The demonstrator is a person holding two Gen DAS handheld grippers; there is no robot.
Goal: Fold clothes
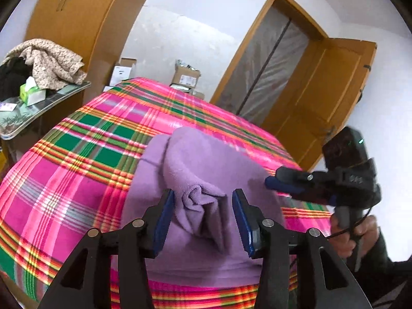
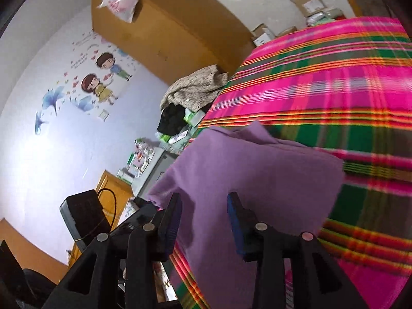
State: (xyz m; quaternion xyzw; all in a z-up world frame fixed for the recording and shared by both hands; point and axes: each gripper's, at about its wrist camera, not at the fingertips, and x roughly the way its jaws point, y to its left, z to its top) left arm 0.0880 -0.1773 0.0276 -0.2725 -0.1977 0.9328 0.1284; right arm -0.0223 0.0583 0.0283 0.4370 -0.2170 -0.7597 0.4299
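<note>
A purple fleece garment [image 1: 206, 159] lies folded on a bed with a pink, green and orange plaid cover [image 1: 90, 141]. My left gripper [image 1: 203, 197] stands open over the garment's near part, with a bunched ridge of purple cloth [image 1: 198, 200] between its blue pads; the right pad stands apart from it. My right gripper [image 1: 275, 180] reaches in from the right at the garment's right edge, held by a hand [image 1: 355, 237]. In the right wrist view the right gripper [image 2: 204, 202] is open just above the flat purple garment [image 2: 257, 167], with nothing gripped.
A side table [image 1: 25, 118] at the left holds a tissue box [image 1: 31, 92] and a heap of clothes [image 1: 51, 61]. Cardboard boxes [image 1: 184, 76] sit past the bed's far end. A wooden door [image 1: 322, 97] stands open at the right. The wardrobe [image 2: 167, 25] is behind.
</note>
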